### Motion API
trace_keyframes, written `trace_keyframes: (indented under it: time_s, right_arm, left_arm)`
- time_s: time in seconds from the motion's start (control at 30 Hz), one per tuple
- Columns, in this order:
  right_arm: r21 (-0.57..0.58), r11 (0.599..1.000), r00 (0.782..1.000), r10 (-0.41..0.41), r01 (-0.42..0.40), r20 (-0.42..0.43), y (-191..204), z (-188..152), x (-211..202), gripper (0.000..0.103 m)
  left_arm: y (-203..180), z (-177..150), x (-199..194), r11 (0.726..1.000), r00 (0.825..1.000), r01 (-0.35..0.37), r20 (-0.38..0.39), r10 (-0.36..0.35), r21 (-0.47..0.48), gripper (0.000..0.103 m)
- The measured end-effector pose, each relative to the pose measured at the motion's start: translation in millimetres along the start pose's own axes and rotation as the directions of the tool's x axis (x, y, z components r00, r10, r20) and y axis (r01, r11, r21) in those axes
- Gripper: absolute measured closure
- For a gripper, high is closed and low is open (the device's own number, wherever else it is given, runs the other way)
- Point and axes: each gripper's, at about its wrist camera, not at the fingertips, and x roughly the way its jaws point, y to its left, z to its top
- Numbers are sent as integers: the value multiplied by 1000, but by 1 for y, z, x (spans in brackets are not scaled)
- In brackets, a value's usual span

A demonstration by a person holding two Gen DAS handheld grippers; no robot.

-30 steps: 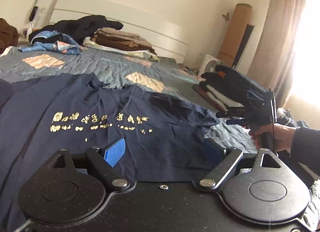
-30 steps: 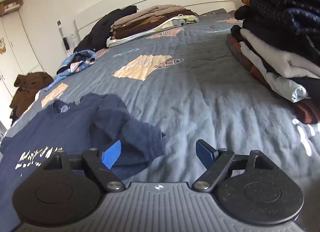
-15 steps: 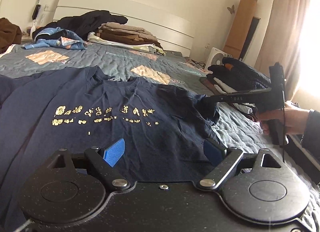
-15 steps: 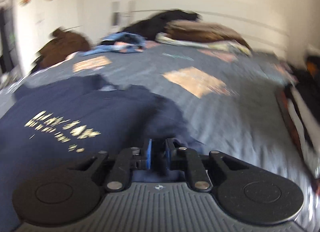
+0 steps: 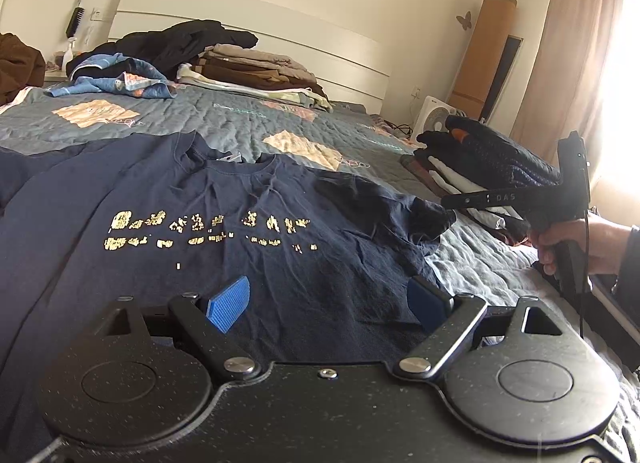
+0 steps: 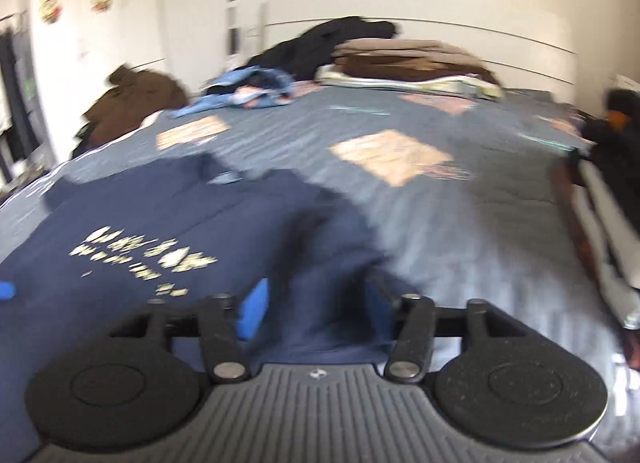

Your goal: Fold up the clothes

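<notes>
The navy T-shirt (image 5: 248, 231) lies flat, print up, on the quilted bed (image 5: 224, 119), collar toward the headboard (image 5: 256, 19), long axis hem-to-collar; left gripper (image 5: 328, 299) gapes over its hem; right gripper (image 6: 316, 311) spread around a sleeve.

T-shirt (image 5: 248, 231) lies on the bed (image 5: 224, 119), folded stack (image 5: 480, 167) to its right.

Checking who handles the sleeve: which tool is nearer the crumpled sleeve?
Right. The right tool is at the sleeve, fabric between its open fingers. The left tool hovers open over the shirt hem, farther from the sleeve.
</notes>
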Motion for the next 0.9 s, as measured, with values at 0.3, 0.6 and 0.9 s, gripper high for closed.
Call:
trace_keyframes:
  time_s: [0.3, 0.6, 0.9]
  right_arm:
    - [154, 988, 998, 3, 7, -62, -43, -13, 34, 38]
    - [146, 989, 999, 11, -3, -53, -21, -9, 37, 91]
    - [-406, 901, 986, 114, -153, -118, 112, -12, 10, 95]
  left_arm:
    - [0, -2, 2, 1000, 1000, -7, -9, 7, 4, 18]
    - [-10, -4, 3, 998, 999, 33, -31, -31, 47, 18]
    - [-7, -1, -1, 999, 1000, 19, -13, -19, 30, 18]
